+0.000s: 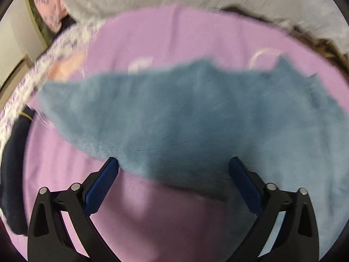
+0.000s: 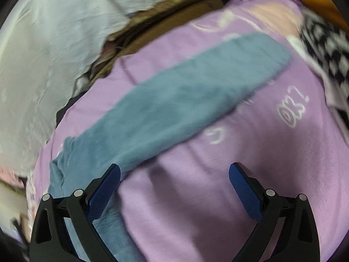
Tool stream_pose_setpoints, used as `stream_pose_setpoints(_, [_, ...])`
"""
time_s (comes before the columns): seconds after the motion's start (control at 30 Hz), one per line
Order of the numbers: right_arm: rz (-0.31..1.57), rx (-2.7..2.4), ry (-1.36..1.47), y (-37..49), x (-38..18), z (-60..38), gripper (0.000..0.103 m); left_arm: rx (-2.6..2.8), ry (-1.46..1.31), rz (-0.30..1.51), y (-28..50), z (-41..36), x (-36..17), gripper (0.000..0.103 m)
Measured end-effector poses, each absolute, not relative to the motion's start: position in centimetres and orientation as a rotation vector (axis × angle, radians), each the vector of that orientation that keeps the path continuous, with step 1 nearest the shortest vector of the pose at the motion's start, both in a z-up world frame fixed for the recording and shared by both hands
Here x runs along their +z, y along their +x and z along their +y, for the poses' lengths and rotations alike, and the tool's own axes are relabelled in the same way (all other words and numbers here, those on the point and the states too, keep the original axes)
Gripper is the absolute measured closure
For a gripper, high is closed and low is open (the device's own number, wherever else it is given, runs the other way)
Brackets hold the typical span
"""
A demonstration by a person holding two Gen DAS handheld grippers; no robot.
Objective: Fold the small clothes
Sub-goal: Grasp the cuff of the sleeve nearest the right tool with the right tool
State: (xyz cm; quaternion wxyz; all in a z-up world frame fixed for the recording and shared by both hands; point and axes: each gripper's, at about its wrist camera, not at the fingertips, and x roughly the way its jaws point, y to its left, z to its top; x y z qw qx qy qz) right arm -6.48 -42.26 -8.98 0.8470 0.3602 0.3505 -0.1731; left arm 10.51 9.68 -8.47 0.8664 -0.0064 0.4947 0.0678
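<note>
one blue garment, two grippers

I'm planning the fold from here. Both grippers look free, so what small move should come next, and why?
Probably lower the left gripper onto the near edge of the blue-grey garment and close. Both grippers are open, and the garment lies unheld on the purple cloth.
</note>
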Motion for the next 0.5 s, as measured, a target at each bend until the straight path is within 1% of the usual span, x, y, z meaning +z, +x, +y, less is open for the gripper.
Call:
stream_pose_setpoints(0.1, [0.683, -0.287, 0.86, -7.0, -9.9, -44.1, 0.003, 0.122, -0.054, 1.007, 9.9, 10.4, -8.0, 0.004])
stream_pose_setpoints(0.17, [0.697, -0.238, 0.842, -6.9, -10.2, -44.4, 0.003, 0.133, -0.059, 0.985, 9.1, 10.5, -7.1, 0.004])
stream_pose_setpoints(0.23, [0.749, -0.183, 0.806, -6.6, -9.8, -44.9, 0.004, 0.096, -0.09, 0.94, 8.0, 9.8, -5.4, 0.004])
stream_pose_setpoints(0.27, [0.724, -0.198, 0.834, -7.1, -9.2, -45.7, 0.004, 0.06, -0.097, 0.933, 7.9, 8.9, -4.7, 0.004])
stream_pose_setpoints(0.37, [0.578, -0.366, 0.909, -9.2, -7.2, -48.8, 0.004, -0.057, -0.056, 0.912, 7.5, 4.6, -1.9, 0.004])
stream_pose_setpoints(0.43, [0.566, -0.412, 0.946, -9.4, -7.2, -50.3, 0.004, -0.118, -0.002, 0.903, 7.8, 0.4, -0.5, 0.004])
stream_pose_setpoints(0.5, [0.584, -0.439, 1.001, -9.0, -8.2, -51.4, 0.007, -0.189, 0.038, 0.901, 8.1, -4.3, 0.0, 0.004])
